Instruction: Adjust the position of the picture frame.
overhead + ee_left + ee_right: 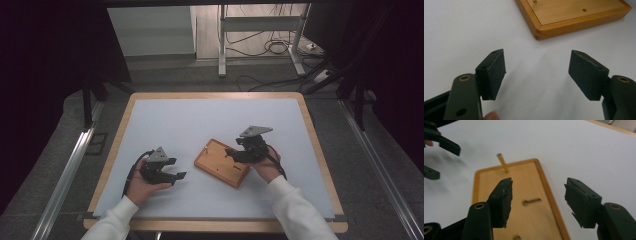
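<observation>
A: From the high view, where does everything sit?

B: A wooden board (222,163) lies on the white bench (200,120), a little toward four o'clock from its middle and turned at an angle. The right gripper (231,154) hangs over the board's right half, in the person's right hand (267,167). The left gripper (179,176) is at about eight o'clock from the board, near it but apart, in the left hand (145,187), and points toward the board.

A: And the left gripper view?

B: Its fingers (495,72) are spread wide with bare white bench between them. A corner of the board (574,15) lies at about one o'clock, apart from them.

A: The right gripper view?

B: The right fingers (504,200) are spread apart, pinching nothing, and stand above the board (541,220). A small peg (503,163) stands tilted in the board at about eleven o'clock from the gap. A hole (526,202) shows in the wood between the fingers, with a slim shape beside it too blurred to name. The left gripper (437,157) shows at ten o'clock, off the board.
</observation>
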Demonstrator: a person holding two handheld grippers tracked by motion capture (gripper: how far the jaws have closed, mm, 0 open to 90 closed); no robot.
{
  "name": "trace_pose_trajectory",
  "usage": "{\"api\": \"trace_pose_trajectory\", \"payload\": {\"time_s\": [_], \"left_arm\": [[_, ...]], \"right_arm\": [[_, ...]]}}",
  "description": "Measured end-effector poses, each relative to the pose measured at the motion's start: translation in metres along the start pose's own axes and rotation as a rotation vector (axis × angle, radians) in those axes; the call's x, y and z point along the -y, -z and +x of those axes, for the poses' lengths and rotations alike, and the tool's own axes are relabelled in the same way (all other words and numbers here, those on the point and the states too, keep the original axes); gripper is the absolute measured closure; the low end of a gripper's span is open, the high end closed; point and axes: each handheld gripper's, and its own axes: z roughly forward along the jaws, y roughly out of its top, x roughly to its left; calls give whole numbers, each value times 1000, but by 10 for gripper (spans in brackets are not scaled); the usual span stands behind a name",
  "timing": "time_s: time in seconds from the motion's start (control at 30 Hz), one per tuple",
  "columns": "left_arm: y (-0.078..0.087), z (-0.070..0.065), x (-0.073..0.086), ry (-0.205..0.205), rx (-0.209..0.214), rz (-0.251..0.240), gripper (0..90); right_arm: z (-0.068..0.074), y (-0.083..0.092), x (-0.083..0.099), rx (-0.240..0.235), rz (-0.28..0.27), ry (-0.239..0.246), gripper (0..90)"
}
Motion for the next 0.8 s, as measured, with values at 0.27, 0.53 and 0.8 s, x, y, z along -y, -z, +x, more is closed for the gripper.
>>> {"api": "trace_pose_trajectory", "payload": {"time_s": [0.27, 0.53, 0.8], "left_arm": [[-2, 0, 0, 4, -4, 10, 291], [-1, 0, 0, 12, -11, 6, 290], [-1, 0, 0, 11, -8, 4, 290]], "right_arm": [[-28, 21, 23, 84, 32, -19, 673], [-42, 27, 38, 102, 35, -32, 896], [-45, 25, 45, 115, 76, -28, 896]]}}
